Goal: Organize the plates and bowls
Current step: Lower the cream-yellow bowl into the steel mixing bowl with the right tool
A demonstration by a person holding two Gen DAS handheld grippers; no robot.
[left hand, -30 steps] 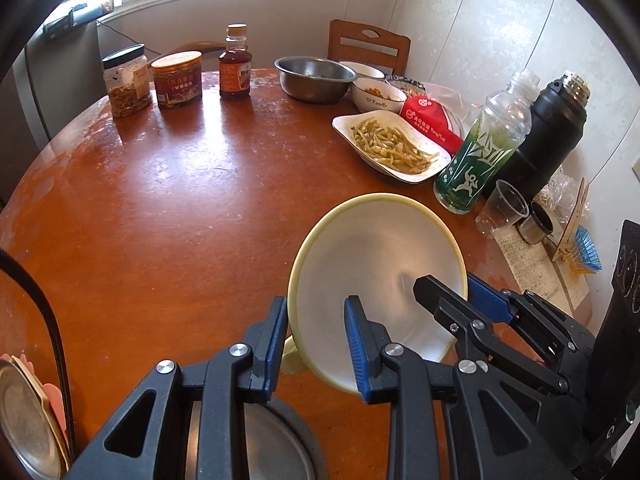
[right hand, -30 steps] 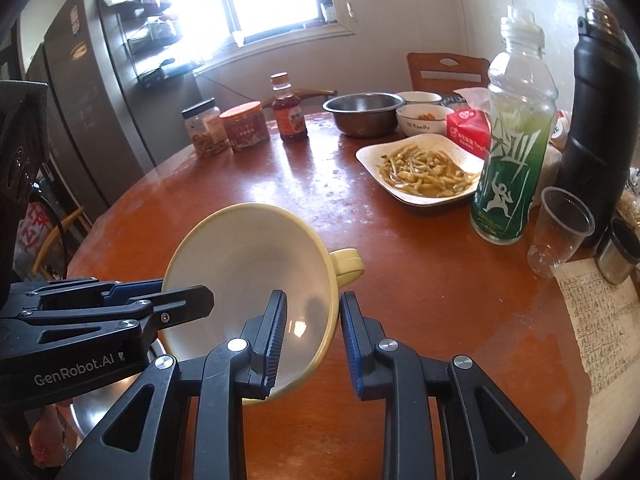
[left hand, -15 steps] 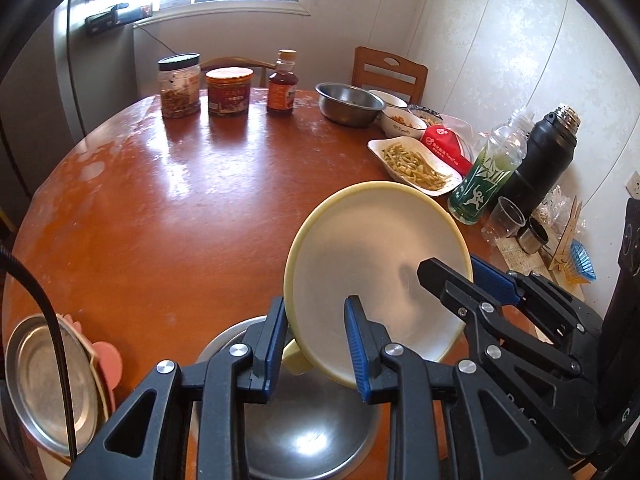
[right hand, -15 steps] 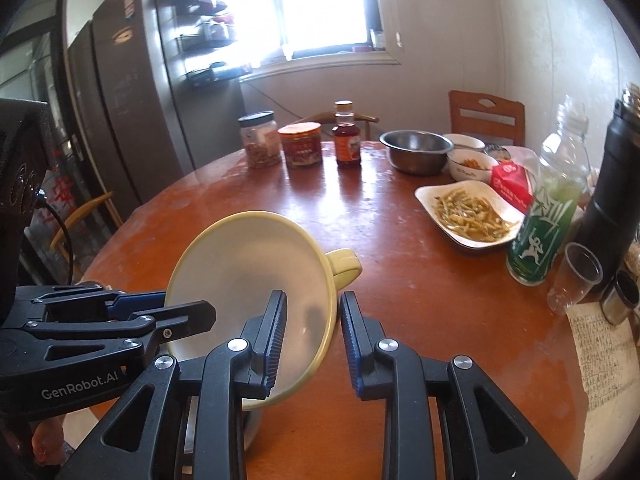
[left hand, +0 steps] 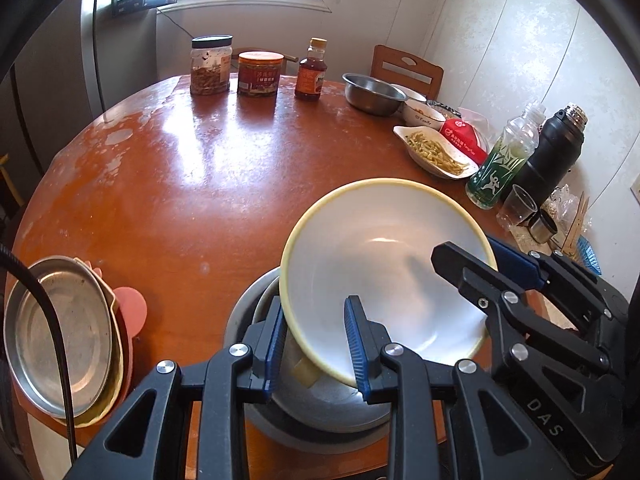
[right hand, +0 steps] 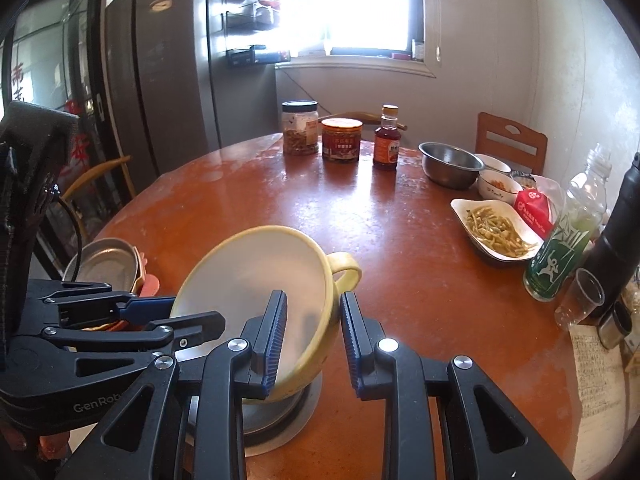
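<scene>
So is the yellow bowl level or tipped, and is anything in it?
Tipped and empty: the yellow bowl leans, held above the steel bowls, its white inside bare.

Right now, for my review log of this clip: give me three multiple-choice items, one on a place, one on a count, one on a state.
1. Where is the yellow-rimmed bowl?
A. over the steel bowls
B. beside the thermos
C. on the chair

2. How many lidded jars stand at the far edge, not counting the brown sauce bottle?
A. one
B. two
C. four

3. How is the bowl held?
A. lying flat
B. upside down
C. tilted, both grippers on its rim

Answers: 1 A, steel shows beneath it; 2 B, clear jar and red jar; 3 C, left gripper and right gripper straddle the rim.
</scene>
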